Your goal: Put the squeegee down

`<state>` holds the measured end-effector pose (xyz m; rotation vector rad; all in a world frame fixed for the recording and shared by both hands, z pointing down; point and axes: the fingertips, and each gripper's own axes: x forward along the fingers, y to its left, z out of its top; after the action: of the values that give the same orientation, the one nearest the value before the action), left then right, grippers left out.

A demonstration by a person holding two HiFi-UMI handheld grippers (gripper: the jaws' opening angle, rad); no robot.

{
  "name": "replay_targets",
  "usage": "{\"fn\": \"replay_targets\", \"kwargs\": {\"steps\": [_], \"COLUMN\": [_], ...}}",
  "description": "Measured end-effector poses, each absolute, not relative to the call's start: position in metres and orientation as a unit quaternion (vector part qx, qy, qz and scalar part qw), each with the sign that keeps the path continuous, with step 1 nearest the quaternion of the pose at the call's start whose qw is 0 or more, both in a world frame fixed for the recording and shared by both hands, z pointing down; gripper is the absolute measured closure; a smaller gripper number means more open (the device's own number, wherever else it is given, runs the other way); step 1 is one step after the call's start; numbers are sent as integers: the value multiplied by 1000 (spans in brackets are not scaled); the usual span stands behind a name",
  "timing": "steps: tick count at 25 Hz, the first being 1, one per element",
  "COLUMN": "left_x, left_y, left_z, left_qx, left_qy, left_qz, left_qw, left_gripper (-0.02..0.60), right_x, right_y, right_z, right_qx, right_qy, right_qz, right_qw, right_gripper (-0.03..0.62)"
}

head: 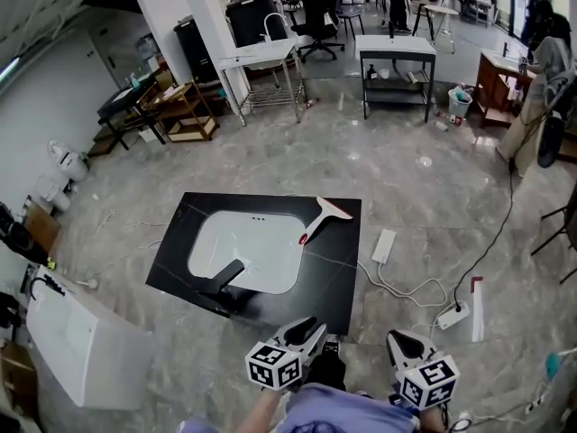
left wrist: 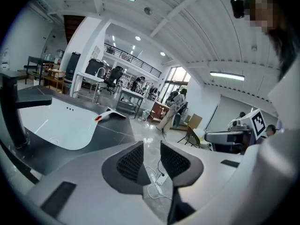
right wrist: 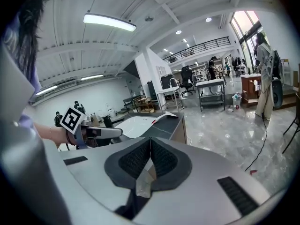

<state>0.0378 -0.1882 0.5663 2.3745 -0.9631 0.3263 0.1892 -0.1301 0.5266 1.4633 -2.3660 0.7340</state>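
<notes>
Two grippers held low by the body, both empty: left gripper (left wrist: 151, 158) jaws apart, right gripper (right wrist: 150, 150) jaws pressed together. Squeegee (head: 322, 216) lies flat on black counter (head: 334, 287), 1 o'clock corner, handle tip at basin (head: 243, 251) rim. Task looks done.

Risk: blade sits nr far edge, slab glossy, so a nudge could slide it off.

Boxy black tap (head: 225, 282); smooth white rounded basin; squeegee has white T-head, red-tipped handle.

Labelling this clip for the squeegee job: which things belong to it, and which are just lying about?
Job: squeegee, lying on the black countertop; left gripper, open and empty; right gripper, shut and empty.
Lying about: white sink, black faucet, power strip on the floor.
</notes>
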Motion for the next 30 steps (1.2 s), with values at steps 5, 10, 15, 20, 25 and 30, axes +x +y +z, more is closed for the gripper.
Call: {"fn": "replay_targets", "kwargs": {"steps": [5,10,15,20,25,30], "left_x": [37,32,26,12,-14,-33], "left_y": [-148,-112,-76,-35,-13,-2], "left_z": [563,555,541,535,531,518], "left_qx": [887,891,892,894,888,889], "left_qy": [-368,-372,-376,-377,-396,-406], "left_qz": [114,108,111,129,144,130], "left_qw": [256,238,226,204,182,168], "left_gripper": [460,462,463,465,469,474], "right_x": [187,177,167,150,127,107], "right_y": [-98,-59,-23,5,17,22], "right_z": [530,531,530,535,535,526], "right_qx": [493,484,474,461,443,433], "right_qy": [-826,-833,-838,-845,-855,-863], "right_qz": [245,240,244,249,245,236], "right_qw": [123,116,113,111,112,109], "right_gripper": [576,576,576,576,576,576]}}
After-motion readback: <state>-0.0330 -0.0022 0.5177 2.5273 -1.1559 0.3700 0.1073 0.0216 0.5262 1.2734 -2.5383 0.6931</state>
